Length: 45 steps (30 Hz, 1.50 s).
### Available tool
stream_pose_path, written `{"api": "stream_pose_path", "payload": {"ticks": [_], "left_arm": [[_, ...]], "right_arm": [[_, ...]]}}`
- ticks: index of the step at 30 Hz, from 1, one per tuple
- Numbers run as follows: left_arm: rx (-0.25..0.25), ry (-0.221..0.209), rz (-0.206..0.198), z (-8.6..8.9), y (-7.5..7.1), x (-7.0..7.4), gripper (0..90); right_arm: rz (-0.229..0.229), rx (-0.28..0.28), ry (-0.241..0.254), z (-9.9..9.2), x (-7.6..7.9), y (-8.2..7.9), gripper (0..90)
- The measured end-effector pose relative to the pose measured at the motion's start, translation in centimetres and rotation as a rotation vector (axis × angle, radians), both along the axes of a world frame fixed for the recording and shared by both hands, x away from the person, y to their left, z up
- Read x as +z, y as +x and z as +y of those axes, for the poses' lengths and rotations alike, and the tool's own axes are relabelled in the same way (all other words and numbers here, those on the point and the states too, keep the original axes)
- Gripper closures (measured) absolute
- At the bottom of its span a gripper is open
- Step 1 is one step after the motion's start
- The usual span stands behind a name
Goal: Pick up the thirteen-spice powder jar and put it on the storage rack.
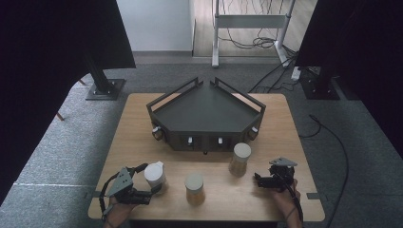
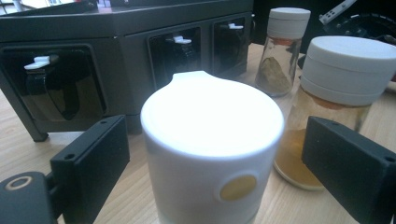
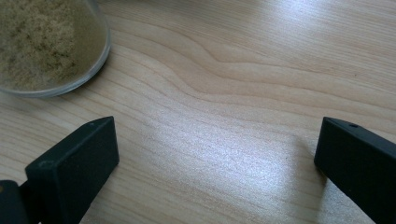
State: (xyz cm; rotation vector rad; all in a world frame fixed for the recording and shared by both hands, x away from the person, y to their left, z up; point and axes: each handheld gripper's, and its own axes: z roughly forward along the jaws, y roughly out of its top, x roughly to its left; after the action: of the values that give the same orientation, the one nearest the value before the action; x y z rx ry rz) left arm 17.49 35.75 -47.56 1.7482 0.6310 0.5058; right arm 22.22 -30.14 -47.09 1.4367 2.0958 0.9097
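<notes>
The left gripper (image 1: 153, 189) sits at about 7 o'clock on the table (image 1: 138, 142), its jaws spread wide on either side of the white jar (image 1: 155, 175). In the left gripper view the jar (image 2: 212, 149) stands upright between the two black jaws, with a clear gap on each side, so nothing is pinched yet. The step in hand looks like the approach to grasp this jar.

Just beyond it, toward 1 o'clock in that view, stand two glass spice jars: the near jar (image 2: 334, 102) and the far jar (image 2: 282, 49). Behind them is the dark rack (image 1: 205, 116), at the table's centre, with open slots along its front.

The right gripper (image 1: 260, 182) rests at about 5 o'clock, jaws likewise spread over bare wood, holding nothing. The base of a spice jar (image 3: 44, 44) lies at 10 o'clock in its view.

The next move probably calls for closing the left jaws squarely on the white jar's sides, low enough to avoid the lid, then lifting straight up so the near jar is not knocked.
</notes>
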Motion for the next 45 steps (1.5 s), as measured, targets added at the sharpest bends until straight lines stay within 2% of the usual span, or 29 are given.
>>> {"api": "stream_pose_path", "payload": {"ticks": [12, 15, 16, 20, 29, 35, 41, 45], "left_arm": [[0.019, 0.004, 0.025, -0.6, 0.4, 0.0, 15.4], [0.018, 0.002, 0.032, -0.5, 0.5, 0.0, 22.7], [0.016, -0.003, 0.037, -0.3, 0.5, 0.0, 29.4], [0.030, 0.017, 0.037, -0.7, 0.3, 0.4, 30.2], [0.051, 0.027, 0.045, -1.2, 0.1, 0.8, 30.6], [0.071, 0.044, 0.036, -1.6, -0.2, 1.1, 30.7], [0.068, 0.009, 0.026, -1.4, -0.2, 1.4, 30.8], [0.064, 0.011, 0.029, -1.6, -0.1, 1.8, 30.8]], "right_arm": [[0.000, 0.000, 0.000, 0.0, 0.0, 0.0, 0.0], [0.000, 0.000, 0.000, 0.0, 0.0, 0.0, 0.0], [0.000, 0.000, 0.000, 0.0, 0.0, 0.0, 0.0], [0.000, 0.000, 0.000, 0.0, 0.0, 0.0, 0.0], [0.000, 0.000, 0.000, 0.0, 0.0, 0.0, 0.0], [0.000, 0.000, 0.000, 0.0, 0.0, 0.0, 0.0], [0.000, 0.000, 0.000, 0.0, 0.0, 0.0, 0.0], [0.000, 0.000, 0.000, 0.0, 0.0, 0.0, 0.0]]}}
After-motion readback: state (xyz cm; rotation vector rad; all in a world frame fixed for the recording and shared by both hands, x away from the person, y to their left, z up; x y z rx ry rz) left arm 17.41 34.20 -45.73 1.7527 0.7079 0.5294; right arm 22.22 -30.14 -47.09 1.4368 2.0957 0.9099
